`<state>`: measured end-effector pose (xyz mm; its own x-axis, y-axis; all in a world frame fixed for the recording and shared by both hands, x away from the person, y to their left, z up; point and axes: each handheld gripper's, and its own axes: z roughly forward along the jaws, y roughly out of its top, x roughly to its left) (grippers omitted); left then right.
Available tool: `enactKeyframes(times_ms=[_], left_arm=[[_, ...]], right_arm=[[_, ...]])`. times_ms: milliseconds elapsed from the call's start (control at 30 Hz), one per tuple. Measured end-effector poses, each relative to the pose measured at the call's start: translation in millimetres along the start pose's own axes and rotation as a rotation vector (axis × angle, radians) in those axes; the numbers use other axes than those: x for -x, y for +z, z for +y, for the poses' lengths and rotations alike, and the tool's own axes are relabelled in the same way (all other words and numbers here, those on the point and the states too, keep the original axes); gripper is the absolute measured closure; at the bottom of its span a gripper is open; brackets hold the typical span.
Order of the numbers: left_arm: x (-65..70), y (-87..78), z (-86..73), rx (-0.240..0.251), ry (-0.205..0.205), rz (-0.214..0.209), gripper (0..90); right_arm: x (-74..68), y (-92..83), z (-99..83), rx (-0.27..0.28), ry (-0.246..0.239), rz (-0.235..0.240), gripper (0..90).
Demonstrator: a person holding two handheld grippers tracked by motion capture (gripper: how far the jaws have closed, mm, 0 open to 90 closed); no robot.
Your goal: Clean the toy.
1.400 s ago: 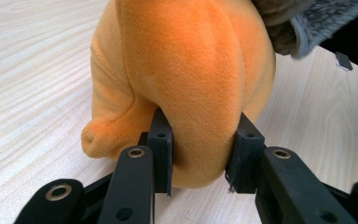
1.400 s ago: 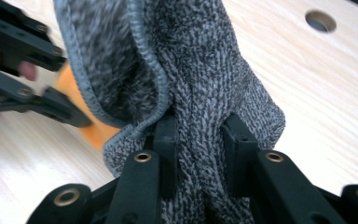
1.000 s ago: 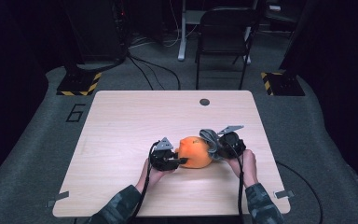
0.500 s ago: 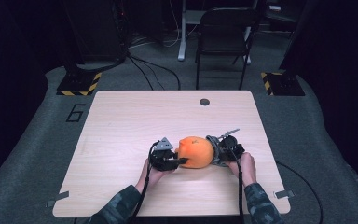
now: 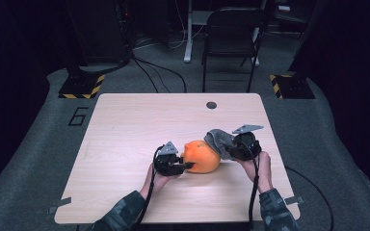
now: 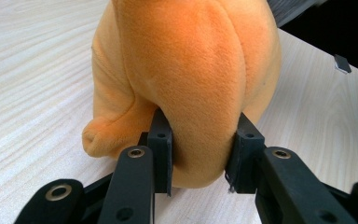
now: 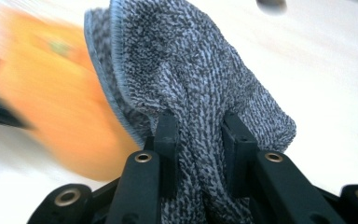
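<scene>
Two grippers, one toy: both tools meet at the orange plush toy [image 5: 202,156], the landmark near the table's [image 5: 125,125] front middle.
Left gripper [image 5: 182,165]: clenched on a fold of the plush toy, jaws level, pointing right; forearm enters from the front edge.
Plush toy: resting on the table, long axis running left to right between the tools.
Grey knit sock [image 5: 220,142]: draped at the toy's right shoulder, touching it.
Right gripper [image 5: 231,149]: clamped on the sock's bunched end, tilted toward the toy.
Key relation: the sock lies right of the toy; the right hand [image 5: 259,166] is nearer to it.
</scene>
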<state>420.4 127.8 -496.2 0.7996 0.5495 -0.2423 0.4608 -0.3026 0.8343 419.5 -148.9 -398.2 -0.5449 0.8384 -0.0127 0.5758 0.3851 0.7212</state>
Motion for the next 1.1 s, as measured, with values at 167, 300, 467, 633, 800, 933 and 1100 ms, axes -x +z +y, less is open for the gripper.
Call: enactKeyframes(times_ms=[167,300,467,633,800,933,1100], left_arm=[[-0.4,-0.3,0.3,-0.003,0.013,0.002,67.1],[0.3,-0.4,0.5,-0.001,0.015,0.002,67.1],[-0.1,0.2,0.5,0.0,0.012,0.007,67.1],[-0.1,1.0,0.3,0.001,0.008,0.004,67.1],[-0.6,1.4,0.4,0.002,0.014,0.002,67.2],[-0.3,1.8,0.2,0.004,0.007,-0.003,67.1],[-0.5,1.8,0.3,0.004,0.01,-0.004,67.1]], right_arm=[[-26.8,-13.6,11.2,0.063,-0.08,0.064,71.1],[-48.9,-7.5,13.5,0.041,-0.111,0.104,71.0],[-59.7,11.3,8.6,0.005,-0.161,0.089,70.9],[-57.9,15.2,6.9,-0.017,-0.185,0.07,71.0],[-51.8,16.2,5.6,-0.037,-0.192,0.045,70.9],[-43.1,16.8,4.1,-0.053,-0.174,0.035,70.8],[-32.3,18.8,1.1,-0.07,-0.149,0.008,70.7]])
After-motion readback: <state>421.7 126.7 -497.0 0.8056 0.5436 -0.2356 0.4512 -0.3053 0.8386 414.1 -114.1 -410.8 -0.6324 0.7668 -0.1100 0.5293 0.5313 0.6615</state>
